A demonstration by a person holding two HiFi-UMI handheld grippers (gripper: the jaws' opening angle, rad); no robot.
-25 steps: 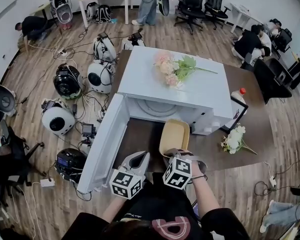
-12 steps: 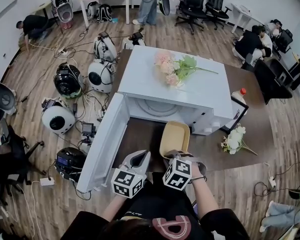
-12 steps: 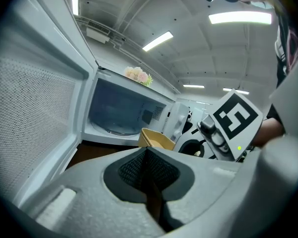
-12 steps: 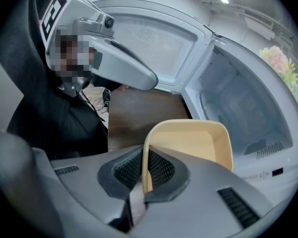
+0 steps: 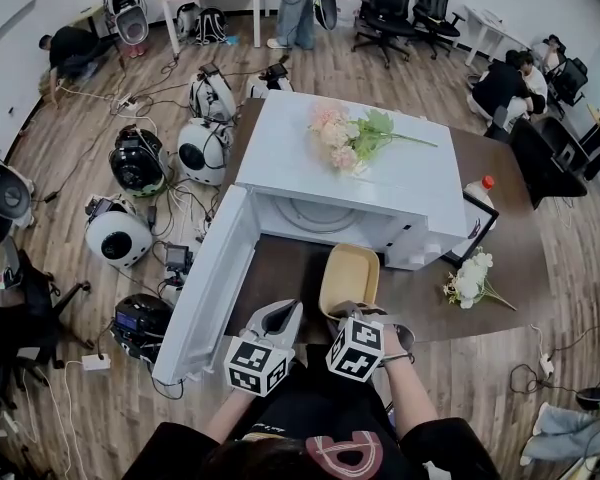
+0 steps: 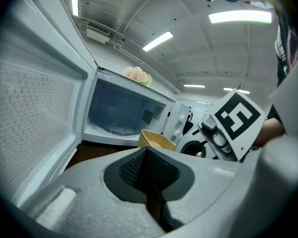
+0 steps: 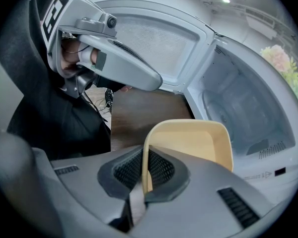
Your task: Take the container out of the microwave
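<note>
Since the earlier frames nothing has visibly moved: both grippers and the container (image 5: 348, 274) are at the same places. The yellow container is out of the microwave (image 5: 400, 193) and stands on the dark brown table (image 5: 505, 223), just in front of the open cavity, at the lower middle of the head view. The right gripper (image 7: 145, 171) has its jaws closed on the near rim of the container, with the thin wall between the pads. The left gripper (image 6: 148, 171) is left of it, its jaws closed together with nothing between them. The microwave door (image 5: 215, 283) stands open at the left. Pink flowers (image 5: 345, 138) lie on top of the microwave.
</note>
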